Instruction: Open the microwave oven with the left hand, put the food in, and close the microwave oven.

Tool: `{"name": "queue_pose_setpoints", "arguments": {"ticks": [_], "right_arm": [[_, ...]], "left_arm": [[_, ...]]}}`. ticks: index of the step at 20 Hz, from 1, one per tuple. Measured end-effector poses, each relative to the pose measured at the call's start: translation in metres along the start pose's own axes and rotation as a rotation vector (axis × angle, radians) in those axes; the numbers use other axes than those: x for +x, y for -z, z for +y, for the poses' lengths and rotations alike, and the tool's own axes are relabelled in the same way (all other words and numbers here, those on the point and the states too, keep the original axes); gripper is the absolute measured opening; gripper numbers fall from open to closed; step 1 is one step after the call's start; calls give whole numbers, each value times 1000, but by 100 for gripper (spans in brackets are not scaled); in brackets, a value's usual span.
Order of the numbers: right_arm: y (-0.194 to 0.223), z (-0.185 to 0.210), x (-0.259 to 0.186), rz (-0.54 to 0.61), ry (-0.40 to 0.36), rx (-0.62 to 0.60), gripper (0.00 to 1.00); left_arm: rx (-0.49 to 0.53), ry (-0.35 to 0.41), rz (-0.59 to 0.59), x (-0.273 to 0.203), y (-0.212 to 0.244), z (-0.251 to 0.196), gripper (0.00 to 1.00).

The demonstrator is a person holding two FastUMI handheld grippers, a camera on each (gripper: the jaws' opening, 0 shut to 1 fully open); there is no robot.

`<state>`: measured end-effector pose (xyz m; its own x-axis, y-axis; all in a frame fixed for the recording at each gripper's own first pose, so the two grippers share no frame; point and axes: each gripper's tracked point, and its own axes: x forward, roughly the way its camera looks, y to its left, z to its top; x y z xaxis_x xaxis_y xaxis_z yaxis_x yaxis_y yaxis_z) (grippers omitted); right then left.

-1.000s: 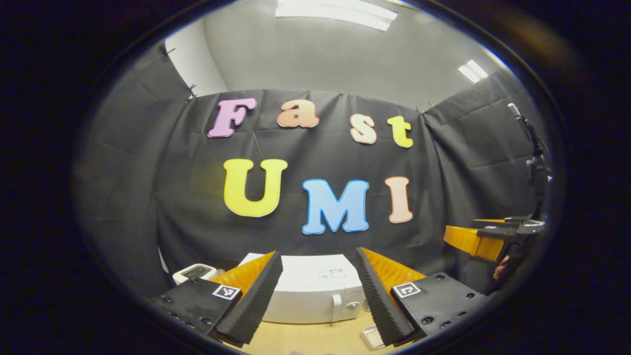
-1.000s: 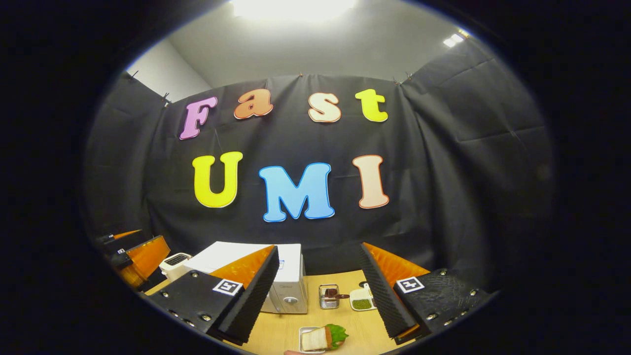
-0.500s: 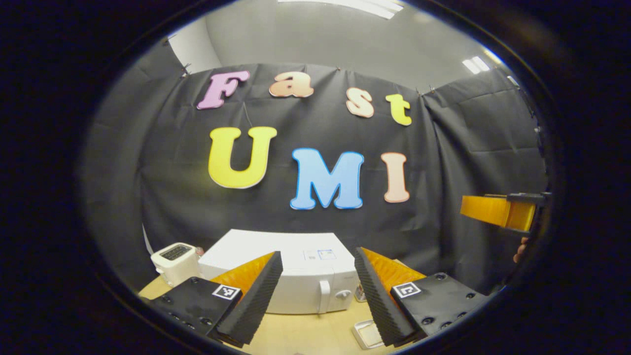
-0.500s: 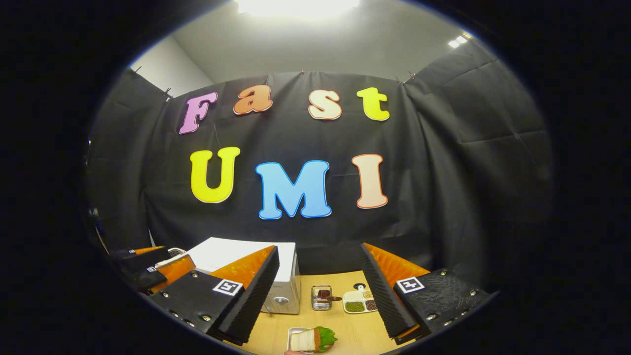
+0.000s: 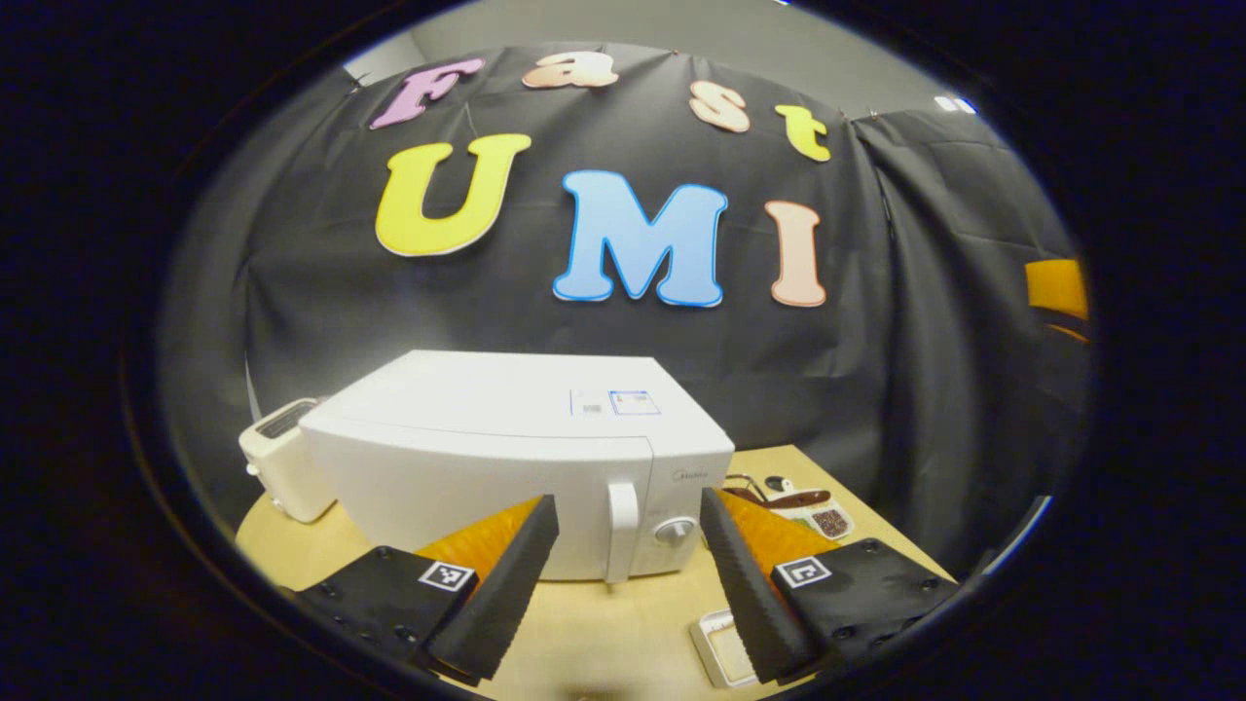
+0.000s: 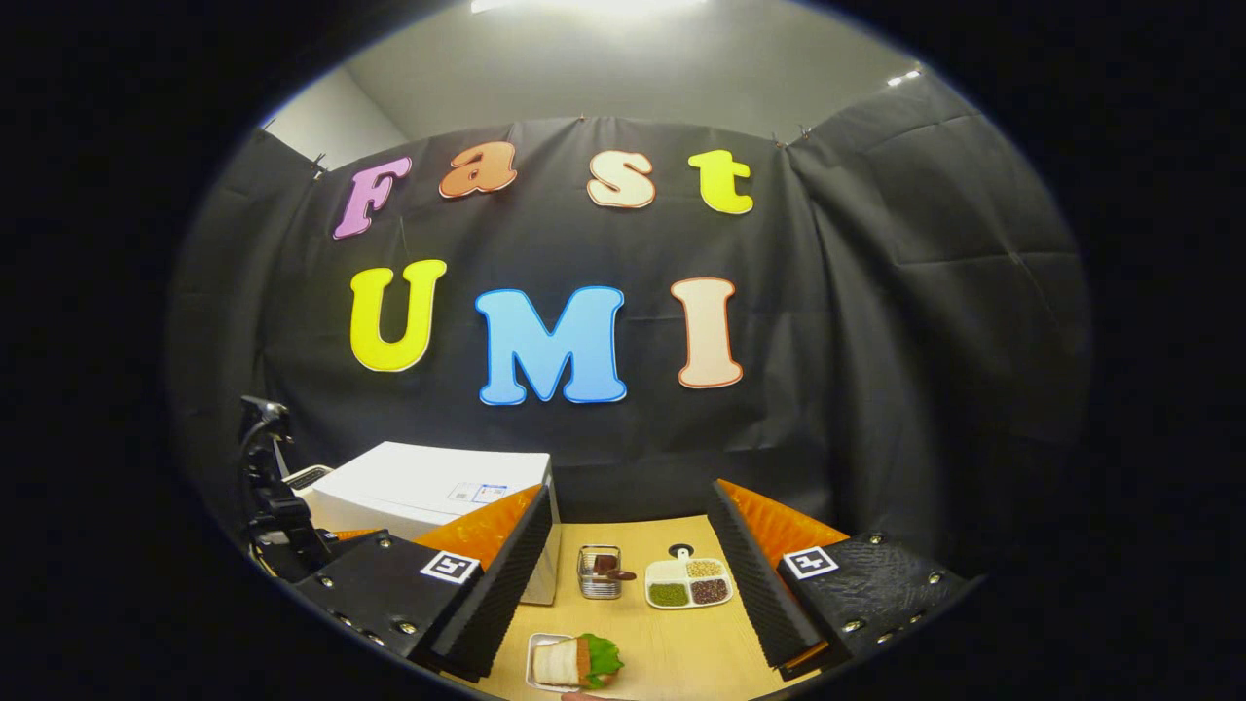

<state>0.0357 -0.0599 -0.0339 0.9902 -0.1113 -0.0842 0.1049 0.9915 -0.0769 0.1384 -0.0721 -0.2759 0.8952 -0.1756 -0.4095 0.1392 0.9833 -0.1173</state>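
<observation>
A white microwave [image 5: 487, 438] stands on the wooden table [image 5: 613, 623] with its door shut. Its vertical handle [image 5: 620, 531] and a round knob [image 5: 675, 531] are on the right of the front. My left gripper [image 5: 623, 584] is open and hangs just in front of the handle, apart from it. The food is a sandwich with lettuce [image 6: 582, 660] on a small white tray, low in the right gripper view. My right gripper [image 6: 628, 584] is open above and behind it, holding nothing. The microwave [image 6: 428, 492] sits to its left.
A white toaster [image 5: 282, 462] stands left of the microwave. A metal cup [image 6: 596, 572] and a divided dish of beans [image 6: 689, 582] sit right of it. The small white tray [image 5: 725, 647] lies near the table's front. The left gripper's body [image 6: 277, 521] shows at the left.
My left gripper has dropped and moved toward the microwave, which now looks much larger and sits between the fingers. My right gripper has shifted a little; the left gripper's body now shows higher at its left.
</observation>
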Motion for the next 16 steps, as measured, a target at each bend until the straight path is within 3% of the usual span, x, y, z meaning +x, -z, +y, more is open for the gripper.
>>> {"name": "queue_pose_setpoints", "arguments": {"ticks": [5,6,7,11,13,15,16], "right_arm": [[16,-20,12,38,16,-16,97],[18,-20,15,43,11,-16,97],[21,-19,17,48,5,-16,98],[29,-12,25,65,-17,-5,98],[31,-8,25,69,-28,2,98],[35,-4,23,76,-41,2,98],[37,-4,22,78,-41,1,98]], "left_arm": [[-70,-55,113,58,51,15,98],[-78,-56,139,67,59,16,88],[-72,-50,161,74,66,15,85],[16,-13,171,88,70,8,45],[112,-23,159,89,70,8,35],[105,-16,158,89,68,7,36],[103,-11,153,84,65,6,31]]}}
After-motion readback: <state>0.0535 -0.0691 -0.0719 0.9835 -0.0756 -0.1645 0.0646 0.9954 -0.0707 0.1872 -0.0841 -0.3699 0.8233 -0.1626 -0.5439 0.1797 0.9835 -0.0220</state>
